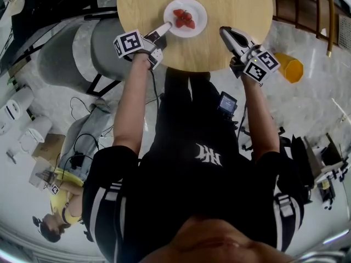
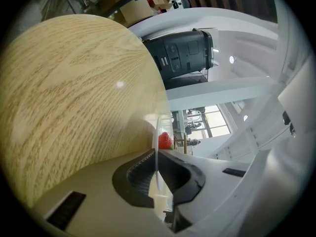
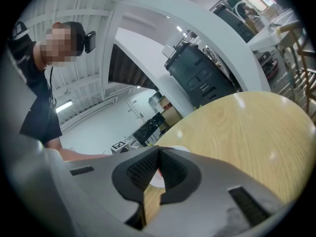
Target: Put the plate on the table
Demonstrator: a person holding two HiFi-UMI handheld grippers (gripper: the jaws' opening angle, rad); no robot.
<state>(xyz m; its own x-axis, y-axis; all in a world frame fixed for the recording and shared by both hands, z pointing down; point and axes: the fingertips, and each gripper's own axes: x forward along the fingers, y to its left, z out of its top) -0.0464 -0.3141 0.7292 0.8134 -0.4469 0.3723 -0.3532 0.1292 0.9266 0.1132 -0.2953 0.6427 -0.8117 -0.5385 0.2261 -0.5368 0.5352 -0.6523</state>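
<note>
A white plate (image 1: 199,9) with a few red strawberries (image 1: 184,18) lies on the round wooden table (image 1: 236,4). My left gripper (image 1: 167,26) is shut on the plate's left rim. In the left gripper view the thin rim (image 2: 157,132) runs edge-on between the two pads of the left gripper (image 2: 157,154), with a strawberry (image 2: 164,140) just beyond and the table top (image 2: 74,93) to the left. My right gripper (image 1: 224,32) rests over the table's right part, apart from the plate. In its own view the right gripper (image 3: 159,149) is shut with nothing between the jaws.
A grey cylinder (image 1: 82,48) stands beside the table on the left. An orange object (image 1: 290,67) sits on the floor at the right, near wooden railings (image 1: 307,10). A person (image 1: 60,201) sits on the floor at lower left among cables. A black machine (image 2: 185,56) stands beyond the table.
</note>
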